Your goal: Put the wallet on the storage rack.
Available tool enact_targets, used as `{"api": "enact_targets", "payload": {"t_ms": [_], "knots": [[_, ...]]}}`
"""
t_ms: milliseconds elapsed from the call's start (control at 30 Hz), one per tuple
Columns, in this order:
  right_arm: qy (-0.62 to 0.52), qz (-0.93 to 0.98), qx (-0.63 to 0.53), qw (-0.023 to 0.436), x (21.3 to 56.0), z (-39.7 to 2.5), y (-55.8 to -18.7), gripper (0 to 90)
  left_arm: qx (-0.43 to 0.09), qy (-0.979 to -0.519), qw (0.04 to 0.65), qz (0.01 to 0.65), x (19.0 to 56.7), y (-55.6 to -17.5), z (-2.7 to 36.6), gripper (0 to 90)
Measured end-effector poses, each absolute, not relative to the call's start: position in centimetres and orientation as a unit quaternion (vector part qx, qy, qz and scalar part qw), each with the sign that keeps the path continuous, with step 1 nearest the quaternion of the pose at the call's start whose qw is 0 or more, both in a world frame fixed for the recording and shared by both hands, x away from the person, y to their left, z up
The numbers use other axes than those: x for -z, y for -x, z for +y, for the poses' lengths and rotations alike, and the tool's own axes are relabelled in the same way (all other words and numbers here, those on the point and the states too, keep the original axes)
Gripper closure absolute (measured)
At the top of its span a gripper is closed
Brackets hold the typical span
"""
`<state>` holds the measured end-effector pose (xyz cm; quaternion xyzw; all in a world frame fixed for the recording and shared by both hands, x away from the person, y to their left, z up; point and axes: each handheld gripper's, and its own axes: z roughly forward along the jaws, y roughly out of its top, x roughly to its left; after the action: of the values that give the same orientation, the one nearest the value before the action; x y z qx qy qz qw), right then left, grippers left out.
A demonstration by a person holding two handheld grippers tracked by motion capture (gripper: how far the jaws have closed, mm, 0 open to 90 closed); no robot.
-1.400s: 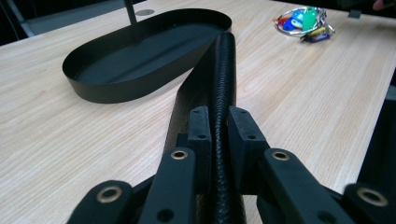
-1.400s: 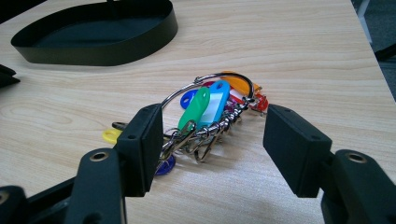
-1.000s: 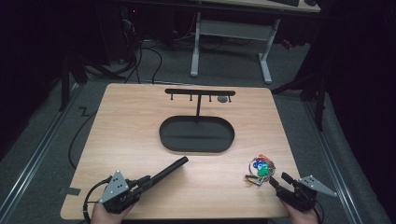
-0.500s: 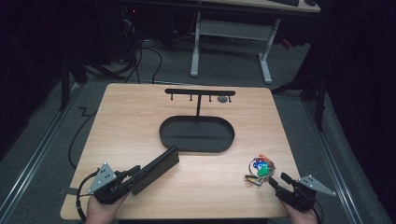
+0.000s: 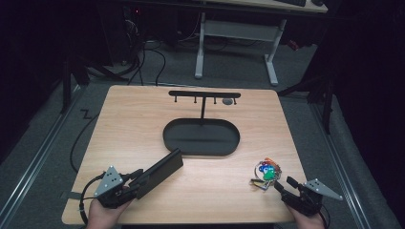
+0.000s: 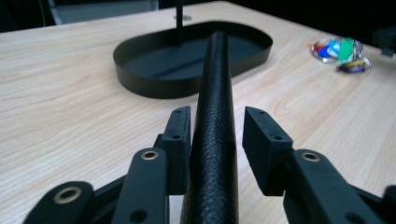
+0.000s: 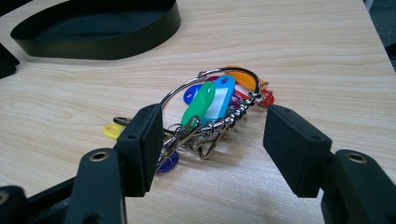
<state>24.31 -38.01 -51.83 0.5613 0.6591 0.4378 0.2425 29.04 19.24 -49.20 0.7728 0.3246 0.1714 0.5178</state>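
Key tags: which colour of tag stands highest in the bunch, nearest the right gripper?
The green tag, propped upright beside the light blue tag; the yellow lies flat.

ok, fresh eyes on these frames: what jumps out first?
The bright bunch of keys with coloured tags, near the table's front right, just ahead of the open right hand-held gripper. Next, the black wallet at front left, sitting between the left hand-held gripper jaws and angled toward the oval black tray at the centre. Behind the tray stands a hook rack.
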Motion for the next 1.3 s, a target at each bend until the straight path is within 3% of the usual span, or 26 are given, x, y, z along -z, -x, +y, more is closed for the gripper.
{"api": "enact_targets", "payload": {"t_ms": [333,933,1300], "knots": [[-0.563,0.656,-0.442,0.238,51.8,-38.0,-24.2,38.5,-0.203,-0.811,0.445,0.322,47.7,-29.2,18.3,63.3],[-0.559,0.657,-0.450,0.231,51.8,-38.1,-24.3,38.4,-0.144,-0.888,0.318,0.298,45.1,-31.4,16.5,67.1],[-0.559,0.657,-0.451,0.228,51.8,-38.1,-24.4,38.4,-0.126,-0.906,0.285,0.288,44.6,-32.0,15.7,74.2]]}}
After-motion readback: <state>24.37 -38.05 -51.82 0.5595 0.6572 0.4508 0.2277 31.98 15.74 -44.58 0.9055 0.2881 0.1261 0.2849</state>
